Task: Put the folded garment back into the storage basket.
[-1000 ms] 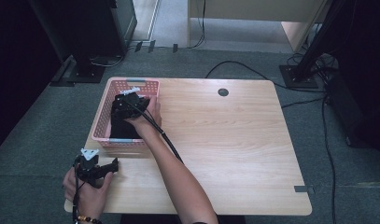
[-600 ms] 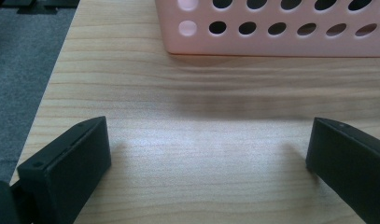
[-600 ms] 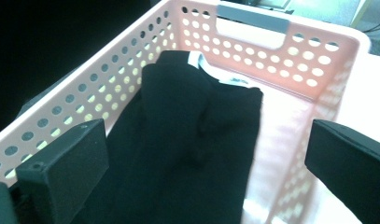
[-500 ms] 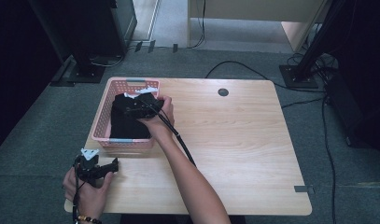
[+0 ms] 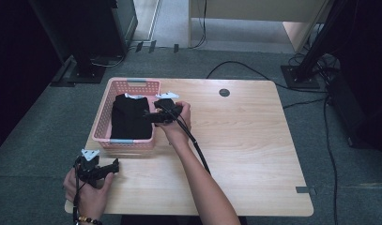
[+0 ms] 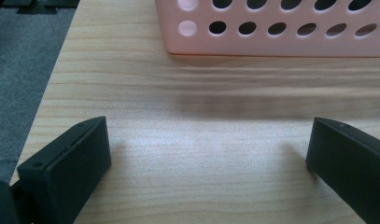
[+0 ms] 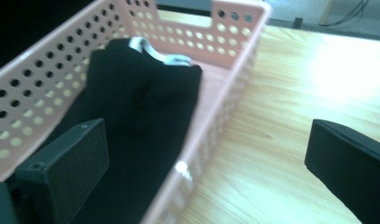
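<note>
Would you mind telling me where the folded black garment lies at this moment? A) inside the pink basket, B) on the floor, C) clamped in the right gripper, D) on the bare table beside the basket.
A: the black garment lies inside the pink basket, while the right gripper hangs over the basket's rim with its jaws apart and nothing between them.
</note>
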### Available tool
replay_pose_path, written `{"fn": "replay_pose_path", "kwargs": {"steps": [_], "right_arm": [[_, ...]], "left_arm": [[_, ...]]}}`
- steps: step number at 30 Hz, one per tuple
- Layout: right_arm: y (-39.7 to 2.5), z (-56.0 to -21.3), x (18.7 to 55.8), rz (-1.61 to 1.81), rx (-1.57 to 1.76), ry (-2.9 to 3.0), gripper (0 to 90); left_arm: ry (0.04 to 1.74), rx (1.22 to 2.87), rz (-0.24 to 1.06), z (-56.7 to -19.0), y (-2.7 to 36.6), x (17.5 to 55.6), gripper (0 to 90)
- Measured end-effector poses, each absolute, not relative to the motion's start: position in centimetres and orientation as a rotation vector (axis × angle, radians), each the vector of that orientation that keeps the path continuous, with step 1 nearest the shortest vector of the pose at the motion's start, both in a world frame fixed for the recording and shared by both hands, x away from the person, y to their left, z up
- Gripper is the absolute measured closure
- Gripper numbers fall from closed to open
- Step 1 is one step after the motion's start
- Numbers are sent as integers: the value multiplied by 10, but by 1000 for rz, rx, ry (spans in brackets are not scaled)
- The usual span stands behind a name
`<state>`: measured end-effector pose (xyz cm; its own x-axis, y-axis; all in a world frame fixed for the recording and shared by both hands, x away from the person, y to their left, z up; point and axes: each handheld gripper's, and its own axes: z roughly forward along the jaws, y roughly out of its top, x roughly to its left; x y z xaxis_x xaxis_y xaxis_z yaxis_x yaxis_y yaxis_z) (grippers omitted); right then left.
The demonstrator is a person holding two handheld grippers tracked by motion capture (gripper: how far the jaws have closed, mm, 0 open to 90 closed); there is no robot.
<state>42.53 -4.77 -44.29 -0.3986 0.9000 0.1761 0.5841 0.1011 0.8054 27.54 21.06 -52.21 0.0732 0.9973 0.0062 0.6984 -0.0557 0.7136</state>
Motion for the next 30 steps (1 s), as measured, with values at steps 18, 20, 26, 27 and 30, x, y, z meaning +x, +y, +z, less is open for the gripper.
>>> {"fn": "replay_pose_path", "kwargs": {"steps": [18, 20, 26, 27, 30], "right_arm": [[-79, -483, 415, 1165, 1552, 2019, 0], [-81, -490, 413, 1162, 1560, 2027, 0], [-84, -512, 406, 1146, 1560, 1989, 0], [-85, -515, 405, 1127, 1571, 1978, 0], [-85, -520, 401, 1097, 1587, 1990, 0]], "left_arm": [[1680, 1808, 714, -522, 210, 276, 0], [1679, 1807, 714, -522, 210, 276, 0], [1679, 1810, 714, -522, 210, 276, 0], [1679, 1811, 714, -522, 210, 276, 0], [1679, 1811, 714, -522, 210, 276, 0]]}}
